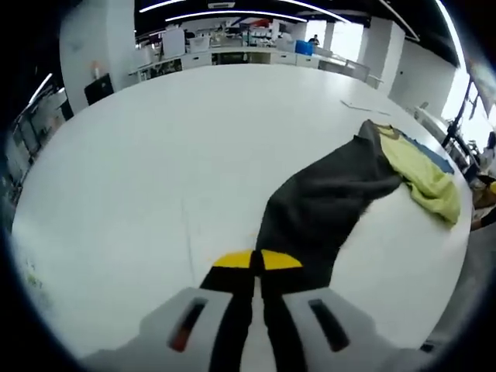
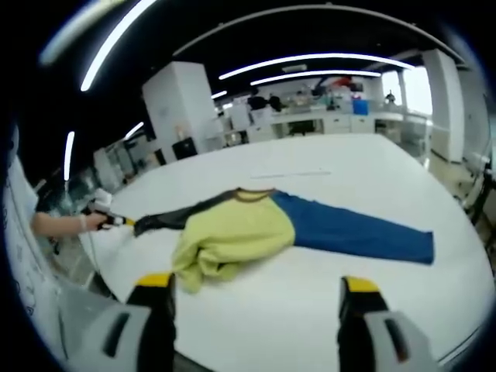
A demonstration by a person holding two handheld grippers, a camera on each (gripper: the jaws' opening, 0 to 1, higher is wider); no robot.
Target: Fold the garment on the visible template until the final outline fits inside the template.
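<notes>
Left tool (image 1: 256,262): pinched tight on the dark sleeve (image 1: 325,205), bottom middle.
Right tool (image 2: 256,294): jaws wide apart, gripping nothing.
Garment (image 2: 232,232): yellow, blue, dark, mid-frame on white counter (image 2: 349,174).
Writing: none readable.

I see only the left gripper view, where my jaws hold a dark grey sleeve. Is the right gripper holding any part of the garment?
Observer: No. The right gripper has its jaws wide apart with nothing between them, short of the bunched yellow-green fabric body.
Operator: How does the blue part lie?
Observer: The blue fabric sleeve lies stretched out flat on the white table, pointing away from the body.
Operator: And my sleeve, seen from there?
Observer: The dark grey fabric sleeve runs out from the body's opposite side to the left gripper, near the table's edge.
</notes>
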